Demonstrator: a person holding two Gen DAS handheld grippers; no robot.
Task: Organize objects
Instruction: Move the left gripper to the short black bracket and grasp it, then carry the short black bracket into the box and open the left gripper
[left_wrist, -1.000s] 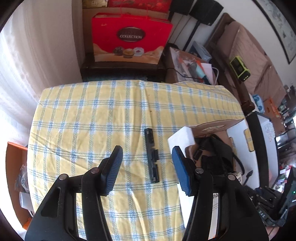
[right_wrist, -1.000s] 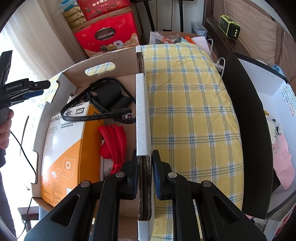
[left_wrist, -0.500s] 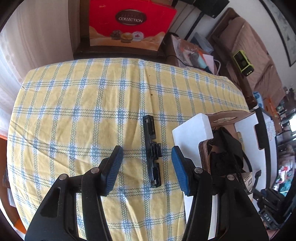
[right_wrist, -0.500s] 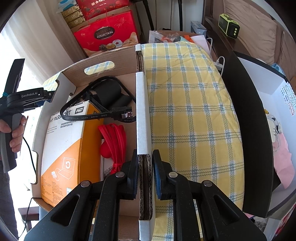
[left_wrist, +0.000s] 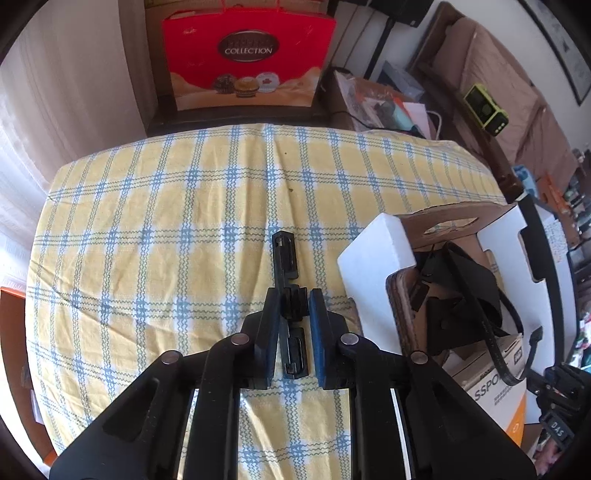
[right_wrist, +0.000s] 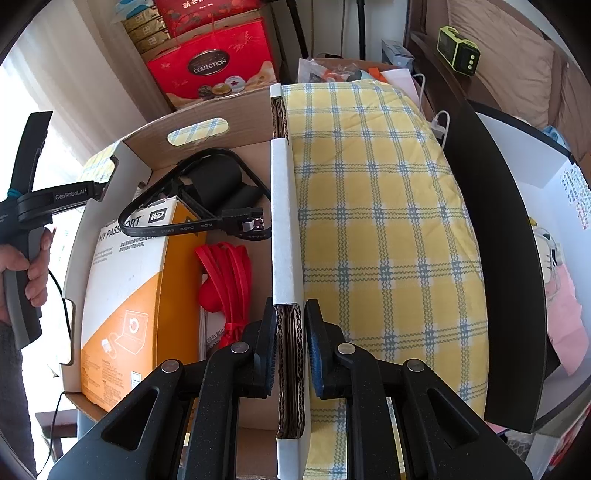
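A long black plastic bracket (left_wrist: 285, 254) lies on the yellow checked cloth (left_wrist: 166, 240). My left gripper (left_wrist: 292, 295) points down over it; its jaws are closing, with the blue pads against the bracket's thicker middle. To its right stands a cardboard box (left_wrist: 373, 258). My right gripper (right_wrist: 290, 306) is shut on that box's right wall (right_wrist: 282, 221). Inside the box are an orange and white hard-drive carton (right_wrist: 125, 295), a black flat cable (right_wrist: 192, 225) and a red strap (right_wrist: 225, 273). A person's hand (right_wrist: 33, 266) holds the left gripper's handle beside the box.
A red gift bag (left_wrist: 247, 55) stands on a dark bench behind the table. Cluttered shelves and a green device (left_wrist: 485, 110) lie to the right. A black curved panel (right_wrist: 498, 258) borders the cloth's right edge.
The left gripper has sunk onto the bracket and its jaws have come together from wide apart onto the bracket's middle. The right gripper has stayed shut on the box wall.
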